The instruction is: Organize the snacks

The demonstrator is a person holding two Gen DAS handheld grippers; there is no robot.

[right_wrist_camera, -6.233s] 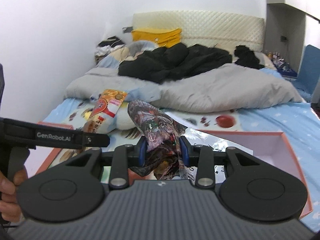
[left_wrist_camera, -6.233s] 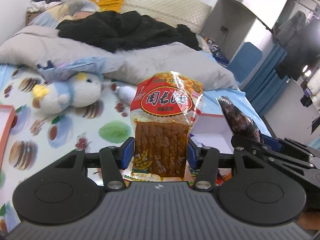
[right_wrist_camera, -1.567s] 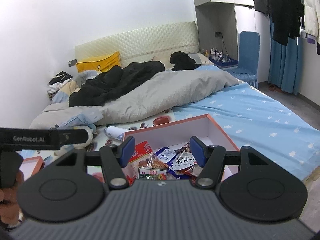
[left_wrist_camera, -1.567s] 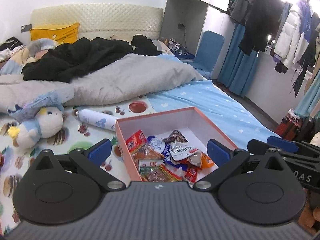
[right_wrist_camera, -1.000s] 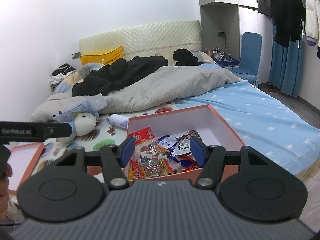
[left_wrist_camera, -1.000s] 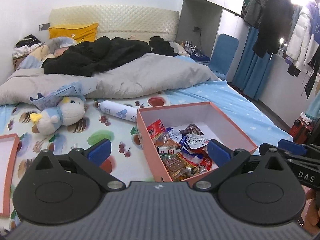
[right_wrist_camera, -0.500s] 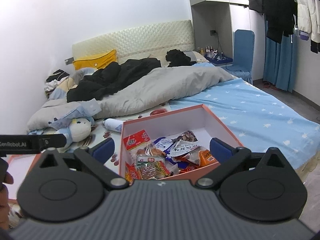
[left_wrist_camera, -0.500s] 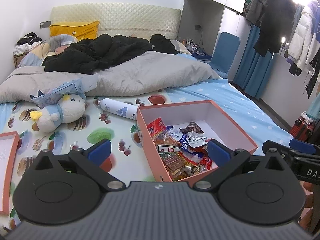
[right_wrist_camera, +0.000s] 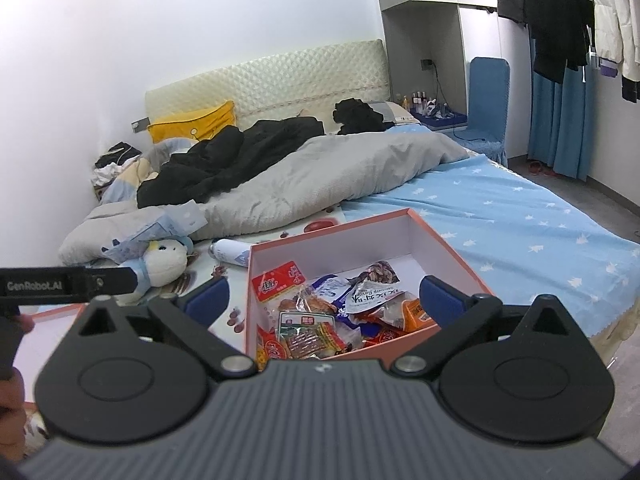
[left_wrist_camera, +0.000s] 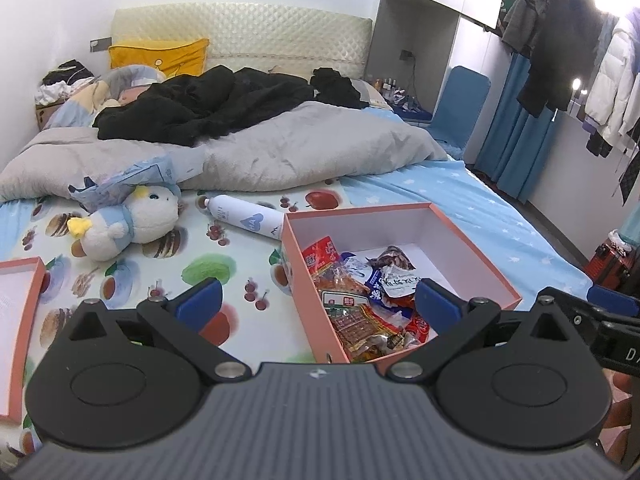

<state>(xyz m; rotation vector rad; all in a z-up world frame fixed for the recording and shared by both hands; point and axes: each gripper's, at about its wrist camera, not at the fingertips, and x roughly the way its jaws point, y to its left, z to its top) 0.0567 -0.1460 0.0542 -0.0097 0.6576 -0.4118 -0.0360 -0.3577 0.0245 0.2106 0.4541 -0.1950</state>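
Salmon-pink cardboard box (left_wrist_camera: 472,248), white inside, is seen lying open on the bed; its rim is noted between 12 and 3 o'clock of the left gripper (left_wrist_camera: 318,304). Snack packets (left_wrist_camera: 360,292) are heaped in the box's near half, the far half being bare white floor. A red packet (right_wrist_camera: 280,280) is propped against the left wall; a white and blue pouch (right_wrist_camera: 370,294) lies at the middle, with a dark patterned packet (right_wrist_camera: 380,271) just behind it at 12 o'clock.

Left gripper: blue pads spread wide, nothing pinched between them. Right gripper (right_wrist_camera: 322,294): pads likewise spread to the full, nothing held; the box is framed between its fingers (right_wrist_camera: 206,296) but is not touched.

A white bottle (left_wrist_camera: 244,218) is noted lying on its side just beside the box's far left corner, at 10 o'clock of it. A plush toy (left_wrist_camera: 132,222) is seen farther out at 9 o'clock, on the fruit-print sheet (left_wrist_camera: 200,272). A second pink-rimmed tray or lid (left_wrist_camera: 20,300) is cut off at the left edge of the left view. A grey duvet (left_wrist_camera: 260,156) with black clothing (left_wrist_camera: 200,108) on top is recorded across the bed's far half, a yellow pillow (left_wrist_camera: 160,54) against the headboard. A blue chair (right_wrist_camera: 488,92) is set at 2 o'clock, beyond the bed.
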